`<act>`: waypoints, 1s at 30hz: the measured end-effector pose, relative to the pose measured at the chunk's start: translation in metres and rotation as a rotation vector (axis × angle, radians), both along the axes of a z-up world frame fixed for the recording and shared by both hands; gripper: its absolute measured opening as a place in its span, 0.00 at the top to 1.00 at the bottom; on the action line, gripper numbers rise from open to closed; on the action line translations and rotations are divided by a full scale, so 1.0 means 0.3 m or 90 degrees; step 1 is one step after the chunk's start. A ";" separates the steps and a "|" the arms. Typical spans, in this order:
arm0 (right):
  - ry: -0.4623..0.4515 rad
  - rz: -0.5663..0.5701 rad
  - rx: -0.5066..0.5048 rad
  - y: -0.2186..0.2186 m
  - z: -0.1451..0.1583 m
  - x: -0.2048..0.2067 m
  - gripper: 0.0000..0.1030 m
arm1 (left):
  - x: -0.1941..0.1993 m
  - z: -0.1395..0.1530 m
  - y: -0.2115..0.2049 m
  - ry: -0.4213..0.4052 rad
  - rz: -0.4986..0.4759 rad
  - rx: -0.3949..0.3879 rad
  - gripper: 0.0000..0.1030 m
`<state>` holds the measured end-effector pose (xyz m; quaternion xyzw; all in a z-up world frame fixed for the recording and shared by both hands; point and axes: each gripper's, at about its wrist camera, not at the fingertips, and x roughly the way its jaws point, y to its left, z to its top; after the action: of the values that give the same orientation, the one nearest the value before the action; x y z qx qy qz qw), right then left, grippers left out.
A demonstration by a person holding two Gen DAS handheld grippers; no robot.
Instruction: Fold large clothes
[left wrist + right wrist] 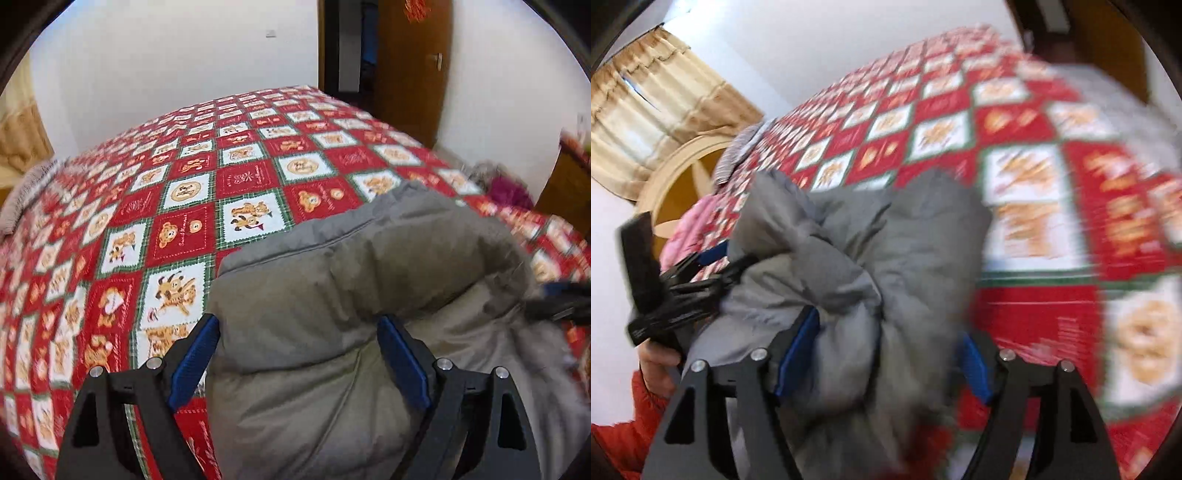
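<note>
My left gripper [295, 354] is spread wide around a thick fold of the grey padded coat [332, 295]; the pads seem to touch the fabric, but a real pinch I cannot tell. My right gripper [886, 354] also stands wide with the bunched coat [857, 258] between, pic is blurred. The coat lies near me on the bed [184, 192] w/ red checked cover. I judge it soft, puffy, light but bulky, a bit slippery; better take seams or hem edge, not the middle.

the grey coat [332, 295] is puffy matt quilted cloth; the bedspread [184, 184] printed woven cloth; each gripper [295, 354] matt black plastic with blue pads [402, 362].
</note>
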<state>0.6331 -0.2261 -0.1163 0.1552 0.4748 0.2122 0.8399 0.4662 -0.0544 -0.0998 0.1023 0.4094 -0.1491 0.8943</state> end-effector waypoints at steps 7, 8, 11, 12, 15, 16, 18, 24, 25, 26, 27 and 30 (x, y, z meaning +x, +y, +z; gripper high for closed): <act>-0.098 0.076 0.072 0.041 0.251 -0.217 0.53 | 0.002 -0.005 0.008 0.014 0.017 -0.015 0.14; -0.105 0.114 0.082 0.098 0.276 -0.241 0.53 | 0.000 -0.002 0.005 0.012 0.019 -0.010 0.14; -0.058 0.169 0.054 0.214 0.234 -0.332 0.54 | -0.005 -0.004 -0.006 0.011 0.022 0.002 0.13; -0.045 0.172 0.043 0.212 0.202 -0.363 0.54 | -0.004 -0.006 -0.004 0.015 0.024 -0.001 0.13; -0.002 0.139 -0.047 0.209 0.024 -0.437 0.55 | 0.003 -0.021 0.008 0.023 0.029 -0.017 0.10; 0.024 0.113 -0.053 0.193 -0.041 -0.443 0.56 | 0.011 -0.036 0.019 0.035 0.029 -0.041 0.07; 0.068 0.045 0.025 0.133 -0.188 -0.447 0.60 | 0.027 -0.062 0.041 0.066 0.029 -0.091 0.02; 0.016 -0.051 0.115 0.072 -0.268 -0.510 0.69 | 0.051 -0.138 0.088 0.102 0.057 -0.187 0.01; 0.022 -0.034 0.093 0.079 -0.251 -0.499 0.69 | 0.051 -0.133 0.079 0.105 0.055 -0.174 0.01; 0.029 -0.012 0.065 0.079 -0.225 -0.486 0.68 | 0.050 -0.118 0.078 0.116 0.048 -0.161 0.01; 0.029 -0.005 0.043 0.078 -0.196 -0.480 0.67 | 0.043 -0.097 0.094 0.123 0.044 -0.164 0.01; -0.024 -0.011 0.004 0.028 -0.056 -0.483 0.56 | -0.029 0.001 0.218 0.080 0.043 -0.205 0.01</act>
<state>0.4883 -0.2176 -0.1331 0.1575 0.4572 0.2094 0.8499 0.4576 0.0110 -0.0996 -0.0654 0.4387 -0.1887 0.8762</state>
